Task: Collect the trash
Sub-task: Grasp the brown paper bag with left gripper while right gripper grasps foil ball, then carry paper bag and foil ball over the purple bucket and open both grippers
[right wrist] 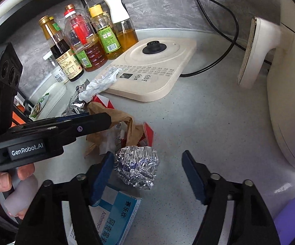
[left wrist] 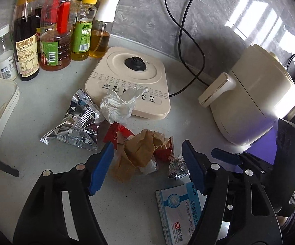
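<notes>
Pickup step: both jaws spread and empty, the left hand-held gripper [left wrist: 147, 163] straddles the crumpled brown paper [left wrist: 141, 153] while the right hand-held gripper [right wrist: 148, 173] frames the foil ball [right wrist: 137, 166] on the counter [right wrist: 208, 132]; closing likely comes next.

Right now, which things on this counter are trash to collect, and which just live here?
Trash:
crumpled brown paper bag
crushed silver foil ball
silver foil snack wrappers
scrunched white tissue
red wrapper scraps

Lying about:
cream kettle base
oil and sauce bottles
cream appliance

Unsure: blue-white medicine box.

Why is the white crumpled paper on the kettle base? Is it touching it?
Touching. In the left wrist view the crumpled white paper lies over the front edge of the kettle base.
</notes>
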`<state>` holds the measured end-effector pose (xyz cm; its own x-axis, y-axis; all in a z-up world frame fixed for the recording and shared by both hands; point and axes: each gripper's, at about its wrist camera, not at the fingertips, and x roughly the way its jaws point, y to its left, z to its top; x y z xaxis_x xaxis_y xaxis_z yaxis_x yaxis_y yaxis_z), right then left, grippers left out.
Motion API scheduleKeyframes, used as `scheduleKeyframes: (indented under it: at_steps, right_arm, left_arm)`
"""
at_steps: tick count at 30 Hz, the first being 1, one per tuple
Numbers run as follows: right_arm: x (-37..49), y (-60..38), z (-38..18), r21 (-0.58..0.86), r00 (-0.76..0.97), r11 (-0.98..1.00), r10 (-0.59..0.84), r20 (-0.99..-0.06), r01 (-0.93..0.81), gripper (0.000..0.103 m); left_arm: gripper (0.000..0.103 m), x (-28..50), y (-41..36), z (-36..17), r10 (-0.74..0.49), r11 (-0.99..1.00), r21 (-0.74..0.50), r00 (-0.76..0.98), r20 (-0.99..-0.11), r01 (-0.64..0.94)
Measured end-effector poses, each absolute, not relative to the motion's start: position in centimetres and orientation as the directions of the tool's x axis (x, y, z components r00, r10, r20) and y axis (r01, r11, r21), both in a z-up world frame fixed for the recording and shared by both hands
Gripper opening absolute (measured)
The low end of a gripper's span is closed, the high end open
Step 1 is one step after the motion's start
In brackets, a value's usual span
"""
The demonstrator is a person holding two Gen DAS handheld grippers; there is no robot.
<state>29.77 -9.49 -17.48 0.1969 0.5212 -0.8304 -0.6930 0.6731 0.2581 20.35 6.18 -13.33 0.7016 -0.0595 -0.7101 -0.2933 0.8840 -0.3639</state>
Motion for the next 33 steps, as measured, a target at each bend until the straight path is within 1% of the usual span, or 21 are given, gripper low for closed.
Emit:
scheduleKeyframes:
  at_steps: [1,3,5,7,8,9,10,11,12,13,16,24,33]
  right_arm:
    - [29.9,-9.5,-17.5,0.280,0.175,0.662,0.534,-0.827,-0.695,0.045]
    - [29.6,-9.4,-17.0,0.244,0.203,0.667,0.518,-0.831,-0.704,0.045]
    - [29.3,-9.5,-16.5,0.245,0.205,0.662,0.525,-0.826,-0.709,0.045]
    - [28.9,-9.7,-15.9,0.242,0.215,0.658,0.534,-0.818,-0.713,0.045]
    - [28.7,-9.8,-15.5,0.236,0.224,0.656,0.538,-0.813,-0.717,0.045]
    - [28.4,-10.0,-15.1,0.234,0.232,0.656,0.542,-0.808,-0.718,0.045]
    - [28.2,-10.2,-14.7,0.234,0.239,0.656,0.548,-0.802,-0.717,0.045]
    - [28.0,-10.5,-14.3,0.236,0.247,0.658,0.553,-0.795,-0.715,0.045]
    - [27.7,-10.7,-13.9,0.237,0.254,0.659,0.559,-0.790,-0.714,0.045]
    - [27.5,-11.0,-13.6,0.238,0.260,0.660,0.564,-0.784,-0.713,0.045]
    - [26.7,-11.7,-12.2,0.235,0.282,0.660,0.577,-0.766,-0.714,0.045]
    - [24.7,-13.7,-7.8,0.208,0.354,0.654,0.617,-0.703,-0.727,0.045]
    - [22.8,-15.9,-4.0,0.201,0.416,0.670,0.638,-0.649,-0.714,0.045]
  left_arm:
    - [0.069,20.9,6.2,-13.7,-0.060,0.885,-0.359,0.693,-0.718,-0.295]
    - [0.069,21.9,6.2,-14.3,-0.071,0.884,-0.363,0.683,-0.727,-0.295]
    - [0.069,22.7,6.1,-14.9,-0.079,0.883,-0.366,0.676,-0.733,-0.293]
    - [0.063,23.3,5.9,-15.3,-0.086,0.887,-0.361,0.664,-0.743,-0.289]
    - [0.057,23.7,5.9,-15.5,-0.090,0.888,-0.358,0.655,-0.751,-0.288]
    - [0.048,23.9,5.8,-15.6,-0.094,0.889,-0.356,0.646,-0.758,-0.287]
    - [0.044,24.1,5.8,-15.7,-0.100,0.890,-0.356,0.640,-0.762,-0.286]
    - [0.036,24.2,5.7,-15.6,-0.103,0.891,-0.356,0.638,-0.763,-0.282]
    - [0.031,24.1,5.6,-15.5,-0.104,0.894,-0.353,0.639,-0.762,-0.276]
    - [0.029,24.1,5.5,-15.3,-0.101,0.898,-0.346,0.640,-0.762,-0.270]
    - [0.028,23.5,5.3,-14.5,-0.070,0.906,-0.323,0.656,-0.752,-0.273]
    - [0.028,19.8,5.7,-11.6,-0.013,0.898,-0.321,0.713,-0.701,-0.300]
    - [0.028,15.4,5.0,-7.4,0.032,0.897,-0.329,0.785,-0.619,-0.296]
